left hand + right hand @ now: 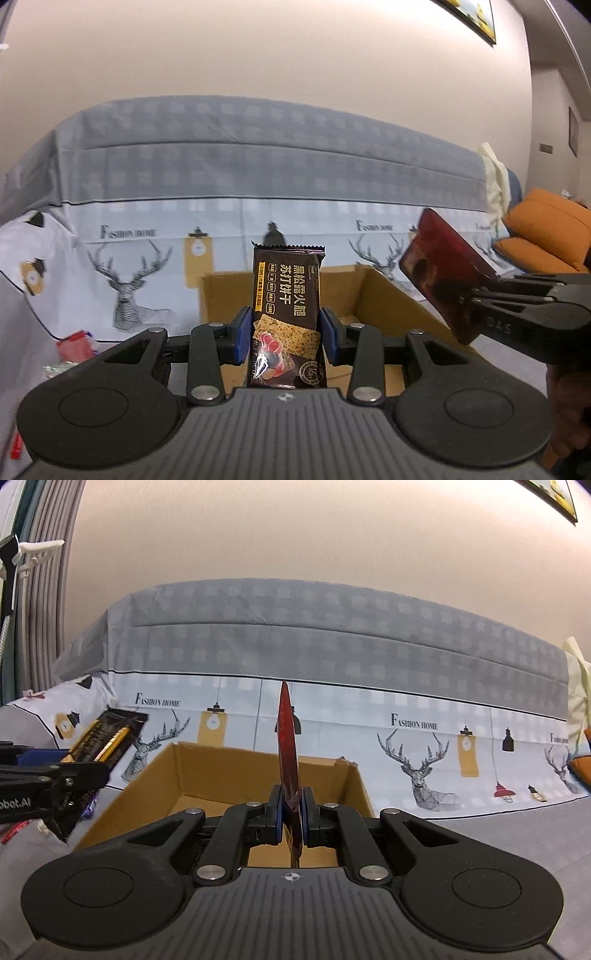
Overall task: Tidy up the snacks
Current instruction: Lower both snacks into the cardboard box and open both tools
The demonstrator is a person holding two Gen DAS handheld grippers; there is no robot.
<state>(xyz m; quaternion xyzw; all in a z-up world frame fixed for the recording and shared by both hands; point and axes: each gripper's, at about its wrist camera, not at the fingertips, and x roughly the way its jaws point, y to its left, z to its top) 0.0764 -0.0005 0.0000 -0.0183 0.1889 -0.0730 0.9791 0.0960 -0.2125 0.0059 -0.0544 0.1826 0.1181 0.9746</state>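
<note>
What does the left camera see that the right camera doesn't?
Only the left wrist view: orange cushions and the dark packet's printed front. Only the right wrist view: curtains and the red packet edge-on in shut jaws. Both: the cardboard box, the deer-print cover, and both packets held.

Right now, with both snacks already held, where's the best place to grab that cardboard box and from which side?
Take the cardboard box by the top edge of its near wall, coming from above, one jaw inside and one outside. Its top is open, with thin upright walls. Both jaws are full, so free one first.
</note>
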